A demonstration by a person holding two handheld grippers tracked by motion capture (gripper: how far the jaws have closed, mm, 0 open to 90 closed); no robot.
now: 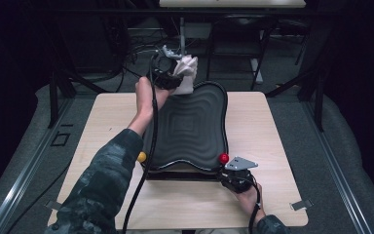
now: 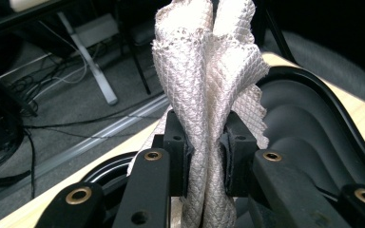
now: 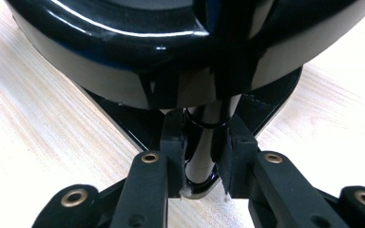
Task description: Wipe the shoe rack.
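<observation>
At far tray corner: left gripper (image 1: 177, 73) clamped on white waffle-weave cloth (image 2: 209, 85) for wiping; right gripper (image 3: 202, 164) clamped on leg of black ridged plastic tray (image 1: 195, 126), steadying.

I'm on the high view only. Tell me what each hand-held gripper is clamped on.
Observer: The left hand-held gripper is shut on a bunched white cloth with a quilted diamond weave, pinched between both pads.
Operator: Report where the cloth sits against the black tray.
Observer: In the left gripper view it hangs beside the tray's glossy rim; I cannot tell whether they touch.
Operator: Now the right one.
Observer: The right hand-held gripper is shut on a pale post under the tray's near edge, above the wooden table.
</observation>
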